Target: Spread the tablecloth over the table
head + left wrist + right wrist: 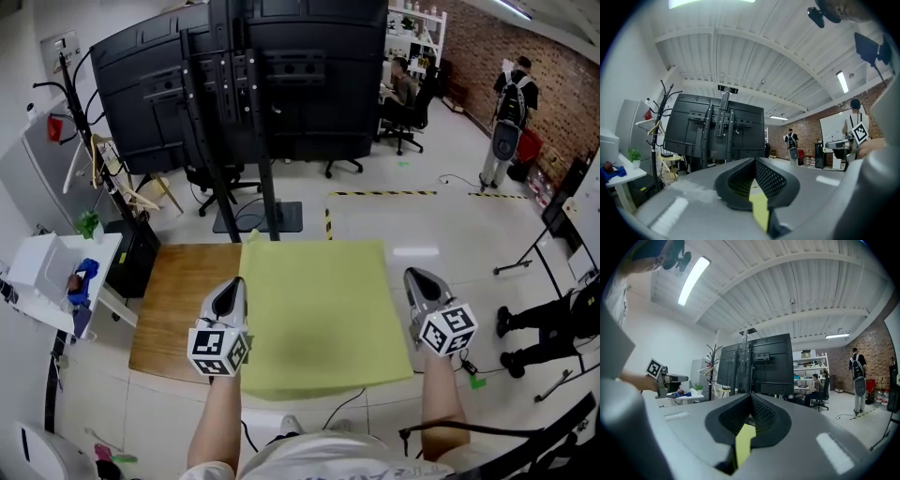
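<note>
head view, looking down: the yellow-green cloth (319, 319) is stretched flat and level between my two tools. the left tool (231, 289) is clamped on its left edge and the right tool (420, 281) on its right edge, with a strip of cloth pinched in each. the cloth hides the right part of the wooden surface (183, 309); the left part is bare. i judge the spread partly done: centring, settling and letting go remain.
</note>
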### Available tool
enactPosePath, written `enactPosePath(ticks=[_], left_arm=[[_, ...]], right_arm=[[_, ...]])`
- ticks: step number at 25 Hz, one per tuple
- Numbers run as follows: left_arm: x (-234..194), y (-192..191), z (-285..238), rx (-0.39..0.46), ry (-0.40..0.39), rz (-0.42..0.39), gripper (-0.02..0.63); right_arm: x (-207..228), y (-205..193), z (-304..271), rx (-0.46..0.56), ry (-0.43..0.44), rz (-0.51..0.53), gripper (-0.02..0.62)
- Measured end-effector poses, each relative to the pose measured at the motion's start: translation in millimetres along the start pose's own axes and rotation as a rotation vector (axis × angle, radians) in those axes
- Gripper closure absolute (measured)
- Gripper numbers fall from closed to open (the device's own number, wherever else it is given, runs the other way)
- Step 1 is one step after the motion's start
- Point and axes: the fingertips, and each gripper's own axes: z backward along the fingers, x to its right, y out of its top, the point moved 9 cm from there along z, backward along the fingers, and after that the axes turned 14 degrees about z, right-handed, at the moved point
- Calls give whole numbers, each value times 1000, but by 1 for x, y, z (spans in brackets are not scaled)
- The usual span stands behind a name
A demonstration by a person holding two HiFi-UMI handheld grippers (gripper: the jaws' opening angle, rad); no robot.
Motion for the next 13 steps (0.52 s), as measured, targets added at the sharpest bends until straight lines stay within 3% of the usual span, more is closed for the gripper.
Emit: enactPosePath(ticks=[13], left_arm=[[-3,-2,4,-16,-3,13,601]], right_arm=[[-6,3,-7,-3,21,6,589]])
